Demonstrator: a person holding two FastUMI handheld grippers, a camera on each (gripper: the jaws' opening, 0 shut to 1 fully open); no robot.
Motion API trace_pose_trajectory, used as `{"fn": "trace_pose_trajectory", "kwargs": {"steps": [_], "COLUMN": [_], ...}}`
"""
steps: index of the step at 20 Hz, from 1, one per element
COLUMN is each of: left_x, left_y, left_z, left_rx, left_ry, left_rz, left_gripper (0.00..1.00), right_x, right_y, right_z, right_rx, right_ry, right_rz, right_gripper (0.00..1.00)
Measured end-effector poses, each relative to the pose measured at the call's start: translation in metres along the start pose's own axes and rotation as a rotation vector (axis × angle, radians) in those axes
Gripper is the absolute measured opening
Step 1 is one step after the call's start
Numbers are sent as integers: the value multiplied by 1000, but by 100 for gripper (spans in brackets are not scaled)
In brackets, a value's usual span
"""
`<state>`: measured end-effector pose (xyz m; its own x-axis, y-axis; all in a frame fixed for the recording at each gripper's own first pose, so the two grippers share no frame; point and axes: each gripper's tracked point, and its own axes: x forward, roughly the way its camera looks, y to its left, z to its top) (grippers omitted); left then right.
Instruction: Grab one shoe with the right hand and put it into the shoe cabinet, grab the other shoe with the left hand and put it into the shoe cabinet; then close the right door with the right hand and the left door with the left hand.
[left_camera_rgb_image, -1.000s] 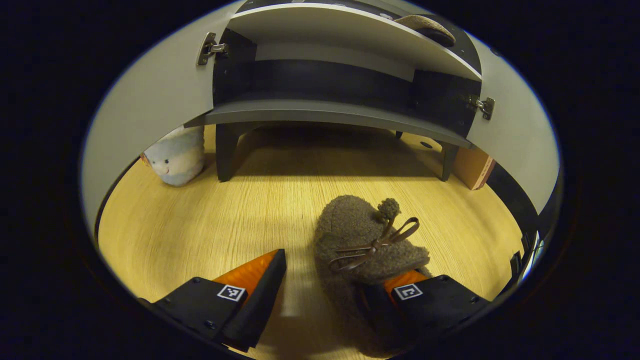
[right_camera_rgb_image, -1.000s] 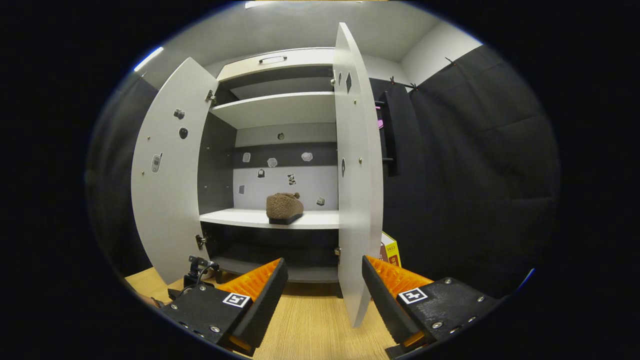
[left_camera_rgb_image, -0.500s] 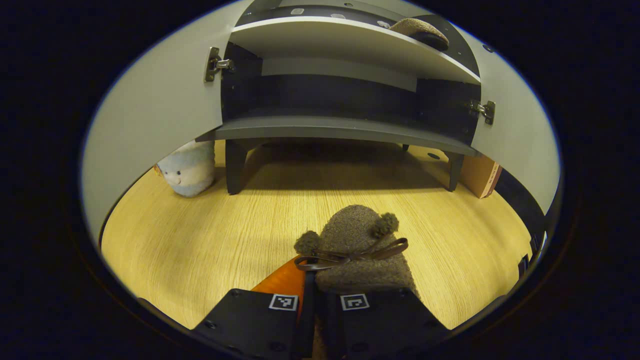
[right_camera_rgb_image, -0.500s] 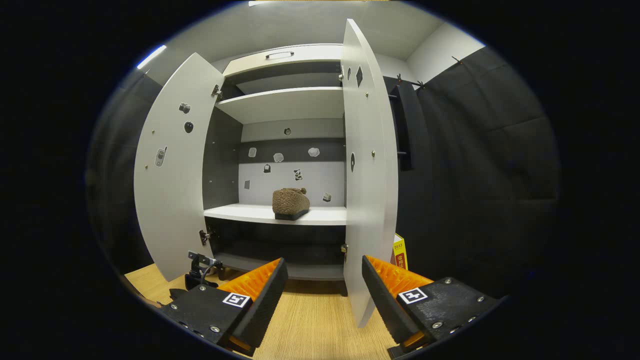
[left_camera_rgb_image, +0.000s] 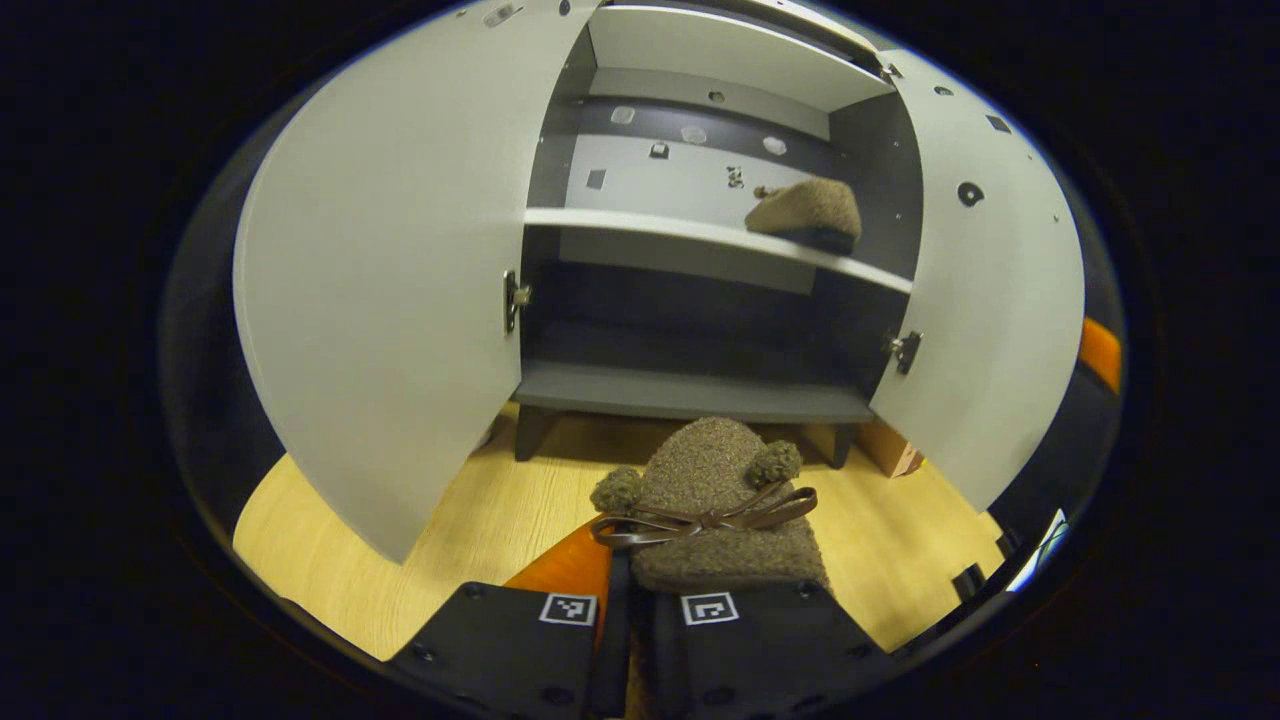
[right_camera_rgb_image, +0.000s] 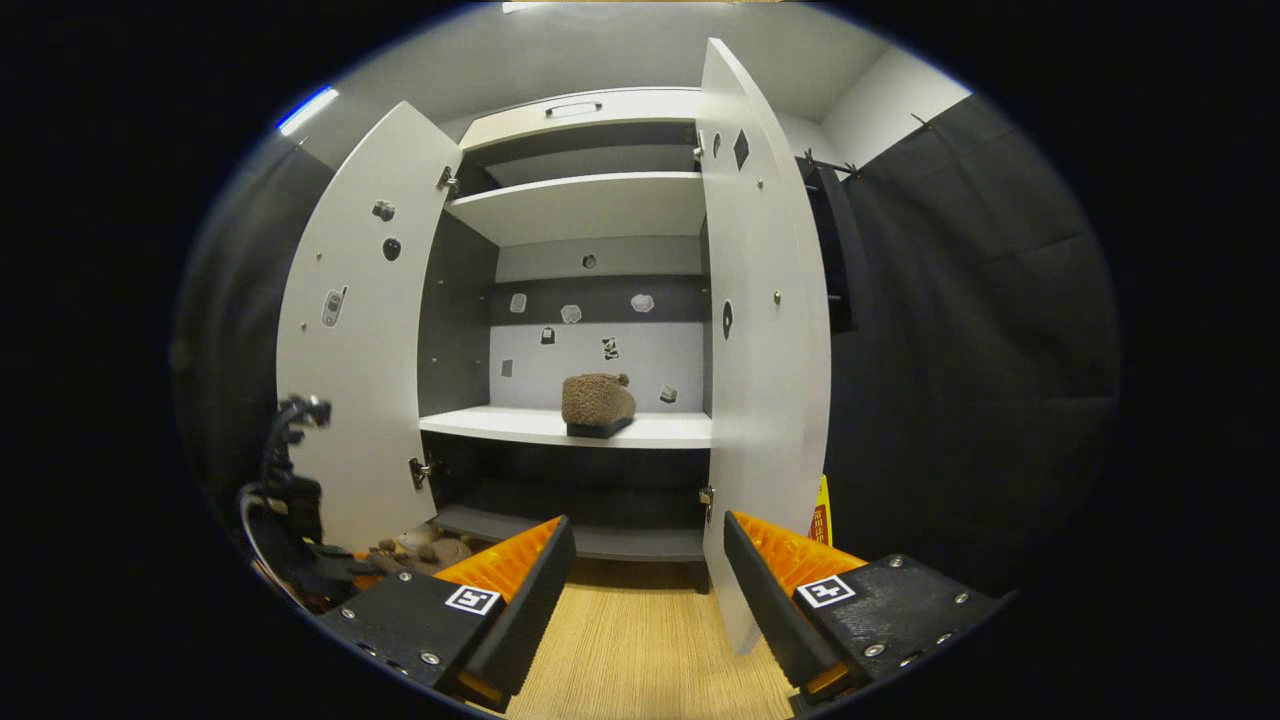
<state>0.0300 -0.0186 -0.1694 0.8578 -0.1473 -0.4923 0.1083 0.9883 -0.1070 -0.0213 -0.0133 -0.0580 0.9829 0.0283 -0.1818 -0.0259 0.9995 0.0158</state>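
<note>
Both fisheye views were warm-toned and moderately dim, with straight edges bowed strongly toward the rim. In the right gripper view, a bright strip light (right_camera_rgb_image: 308, 108) glowed high and left of the fingers, on the ceiling. It lit the tall white cabinet doors (right_camera_rgb_image: 765, 330) evenly, without glare. The dark lower compartment (right_camera_rgb_image: 575, 490) ahead of the fingers sat in deep shadow. In the left gripper view, the fuzzy brown slipper (left_camera_rgb_image: 715, 500) just beyond the fingers was sharp, its texture clear. The pale wooden floor (left_camera_rgb_image: 480, 520) beneath it looked yellow. Shade pooled under the cabinet. Detail softened and darkened toward each picture's edge.
</note>
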Motion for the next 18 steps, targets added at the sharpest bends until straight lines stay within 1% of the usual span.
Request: {"fn": "trace_pose_trajectory", "kwargs": {"steps": [1,3,4,7,9,11,13,15,16,18], "left_x": [-6,-9,-7,20,48,81,118,160,182,217], "left_y": [-3,-2,-6,-18,-17,-15,-16,-11,-7,-7], "left_z": [29,86,113,178,217,242,258,277,283,289], "left_rx": [23,62,63,2,-10,-19,-33,-7,3,22], "left_ry": [-35,-94,-112,-128,-147,-140,-101,-83,-72,-40], "left_rz": [2,52,51,12,10,26,27,52,69,79], "left_gripper": [17,16,17,17,17,17,17,17,17,17], "right_x": [0,-2,-3,-8,-11,-14,-13,-15,-16,-16], "right_y": [2,4,4,0,-9,-15,-23,-26,-28,-35], "right_z": [0,0,0,0,-2,-3,-2,-3,-2,1], "right_rx": [2,10,16,25,15,20,32,34,34,36], "right_ry": [2,4,3,-1,1,10,9,12,13,12], "right_rz": [4,7,5,-10,-32,-47,-61,-76,-84,-97], "right_gripper": [92,92,92,92,92,92,92,92,92,92]}}
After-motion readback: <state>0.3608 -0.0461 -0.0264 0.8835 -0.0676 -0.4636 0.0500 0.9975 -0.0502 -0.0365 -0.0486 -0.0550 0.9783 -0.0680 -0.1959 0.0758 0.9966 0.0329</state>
